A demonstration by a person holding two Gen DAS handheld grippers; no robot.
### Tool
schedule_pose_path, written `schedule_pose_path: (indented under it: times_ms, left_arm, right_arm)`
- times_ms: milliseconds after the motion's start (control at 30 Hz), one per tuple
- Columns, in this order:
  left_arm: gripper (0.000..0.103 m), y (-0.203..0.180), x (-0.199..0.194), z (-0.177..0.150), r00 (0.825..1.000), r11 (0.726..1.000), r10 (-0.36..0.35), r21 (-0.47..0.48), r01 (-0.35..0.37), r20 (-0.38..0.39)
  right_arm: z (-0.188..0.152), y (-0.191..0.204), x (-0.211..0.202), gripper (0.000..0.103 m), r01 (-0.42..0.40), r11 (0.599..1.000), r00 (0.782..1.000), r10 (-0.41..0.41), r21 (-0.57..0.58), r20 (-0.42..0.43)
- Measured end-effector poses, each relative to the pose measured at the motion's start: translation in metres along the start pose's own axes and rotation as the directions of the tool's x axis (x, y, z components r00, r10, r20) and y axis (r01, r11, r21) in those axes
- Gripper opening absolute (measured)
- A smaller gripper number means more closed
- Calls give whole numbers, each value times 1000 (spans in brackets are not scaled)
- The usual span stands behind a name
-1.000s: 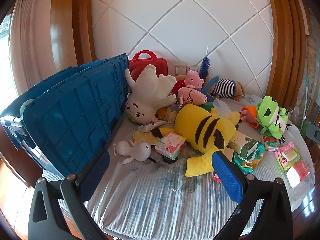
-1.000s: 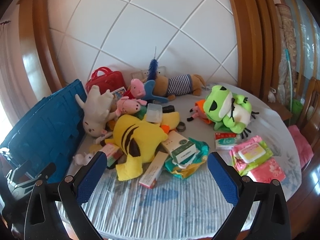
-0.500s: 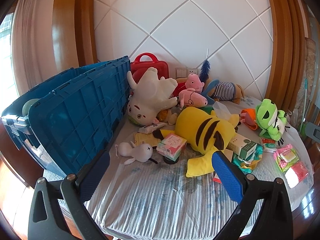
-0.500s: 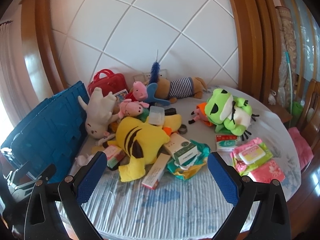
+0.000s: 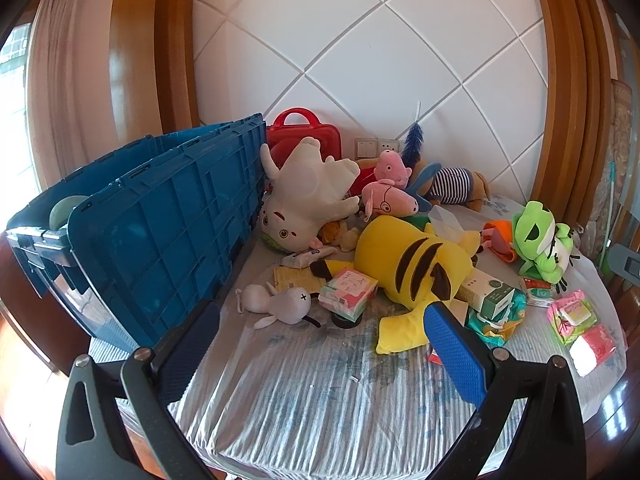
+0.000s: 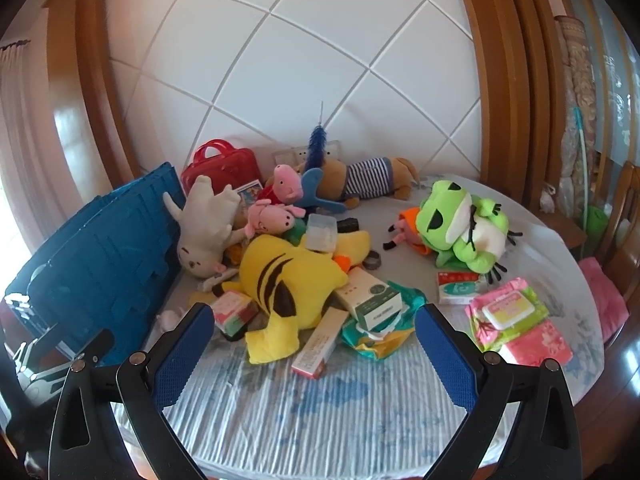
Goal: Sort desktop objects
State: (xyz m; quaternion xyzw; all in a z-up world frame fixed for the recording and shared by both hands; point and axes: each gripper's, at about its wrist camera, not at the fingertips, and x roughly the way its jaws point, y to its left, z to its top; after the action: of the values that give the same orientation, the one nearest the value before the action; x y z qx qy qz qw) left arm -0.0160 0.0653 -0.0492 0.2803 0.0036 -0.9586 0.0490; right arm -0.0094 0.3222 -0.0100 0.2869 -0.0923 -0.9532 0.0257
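A pile of toys and packets lies on a round table with a striped cloth (image 5: 320,408). A yellow plush (image 5: 412,264) (image 6: 292,276) lies in the middle, a white plush (image 5: 308,196) leans on a blue crate (image 5: 168,236) at the left, a green frog plush (image 6: 460,228) sits at the right. A small white rabbit toy (image 5: 280,306) and a pink tissue box (image 5: 348,292) lie near the front. My left gripper (image 5: 320,348) is open and empty over the front of the table. My right gripper (image 6: 308,348) is open and empty, short of the pile.
A red case (image 5: 308,136) stands against the white tiled wall behind pink pig toys (image 5: 388,192) and a striped dog plush (image 6: 368,176). Pink wipe packs (image 6: 508,316) lie at the right edge. A wooden chair (image 6: 624,216) stands at the right.
Both grippers have drawn back and risen a little, so the pile looks slightly farther and lower. Nothing on the table has moved. Both grippers stay open.
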Motion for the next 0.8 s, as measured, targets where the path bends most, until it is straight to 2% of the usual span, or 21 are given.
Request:
schedule_pose_path:
  times_ms: [500, 633, 800]
  left_arm:
    - [103, 0, 4, -4, 1000, 1000, -7, 1, 7, -4]
    - [103, -4, 23, -20, 999, 999, -32, 17, 32, -24]
    - [103, -8, 62, -43, 992, 994, -104, 15, 105, -75]
  right_arm:
    - [-1, 0, 2, 102, -4, 1000, 1000, 4, -6, -8]
    - [-8, 0, 24, 102, -16, 1000, 999, 15, -15, -41]
    - [-27, 10, 77, 102, -58, 997, 988, 49, -58, -144]
